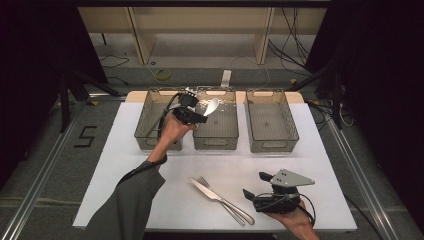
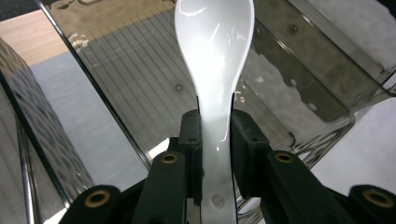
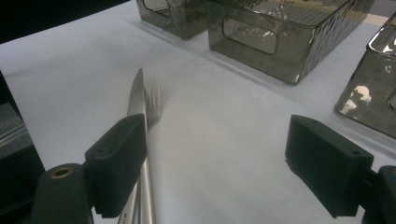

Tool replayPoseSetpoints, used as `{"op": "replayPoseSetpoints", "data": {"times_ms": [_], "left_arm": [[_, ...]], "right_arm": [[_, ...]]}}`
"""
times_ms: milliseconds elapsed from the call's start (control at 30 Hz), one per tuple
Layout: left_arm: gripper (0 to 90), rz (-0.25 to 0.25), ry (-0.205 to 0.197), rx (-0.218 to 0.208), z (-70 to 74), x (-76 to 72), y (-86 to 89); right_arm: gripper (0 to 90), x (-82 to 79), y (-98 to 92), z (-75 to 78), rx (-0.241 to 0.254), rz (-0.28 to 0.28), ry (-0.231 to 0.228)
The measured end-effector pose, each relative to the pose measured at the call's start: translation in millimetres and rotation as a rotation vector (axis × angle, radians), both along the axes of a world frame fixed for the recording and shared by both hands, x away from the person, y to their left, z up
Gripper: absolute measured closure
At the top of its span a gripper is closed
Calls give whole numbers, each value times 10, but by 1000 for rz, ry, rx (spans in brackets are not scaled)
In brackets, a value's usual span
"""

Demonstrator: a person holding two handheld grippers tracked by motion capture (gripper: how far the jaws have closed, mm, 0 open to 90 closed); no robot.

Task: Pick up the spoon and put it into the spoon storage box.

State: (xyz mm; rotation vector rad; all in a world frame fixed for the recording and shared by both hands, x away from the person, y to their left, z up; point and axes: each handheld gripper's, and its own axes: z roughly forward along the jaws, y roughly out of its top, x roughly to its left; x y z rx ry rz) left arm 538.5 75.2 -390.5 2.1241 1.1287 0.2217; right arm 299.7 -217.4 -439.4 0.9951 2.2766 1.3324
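I have the left gripper (image 1: 204, 114) up in the upper middle of the high view, its jaws pinching the handle of a white spoon (image 1: 211, 106); in the left gripper view the spoon (image 2: 215, 70) runs straight up the centre of the frame, the two black pads pressed on its narrow neck from either side so the bowl sticks out ahead and cannot swing. I hold it by the handle because that leaves the bowl free to go down first, and it hangs over the middle bin (image 1: 216, 135) of three smoky clear bins set in a row across the top of the white table (image 1: 125, 165), which I judge is where the spoon belongs. The left bin (image 1: 145, 131) and the right bin (image 1: 272, 140) look bare, so each seems meant for one kind of cutlery. My right gripper (image 1: 252, 186) waits at the lower right of the high view with its jaws spread wide and nothing between them. A knife (image 1: 207, 190) and a fork (image 1: 201, 179) lie side by side and touching just to its left; in the right gripper view they lie just behind its left jaw, handy for the next pick.
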Motion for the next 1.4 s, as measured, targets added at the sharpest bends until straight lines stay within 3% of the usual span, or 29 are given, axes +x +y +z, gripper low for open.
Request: {"op": "replayPoseSetpoints", "data": {"times_ms": [267, 367, 533, 700, 867, 1067, 1233, 1400], "left_arm": [[748, 13, 7, -1, -59, 28, -69], [733, 33, 7, -52, -60, 36, -64], [573, 58, 15, -88, -38, 45, -42], [434, 44, 37, -95, 21, 7, 23], [372, 40, 34, -122, 69, -93, 143], [296, 11, 33, -106, 73, -244, 258], [253, -19, 32, -109, 42, -445, 401], [237, -27, 5, -118, -9, -690, 565]], "right_arm": [[216, -1, -3, 1, 1, 1, -1], [216, 1, 0, 0, 0, 2, 1], [215, -2, 7, -1, 1, 5, 3], [216, -1, 4, -2, 3, 8, 7], [215, 0, 15, -7, 8, 13, 13], [216, 9, 50, 0, 33, 64, 42], [213, 15, 109, 10, 20, 96, 63], [213, 30, 185, 42, -6, 120, 77]]}}
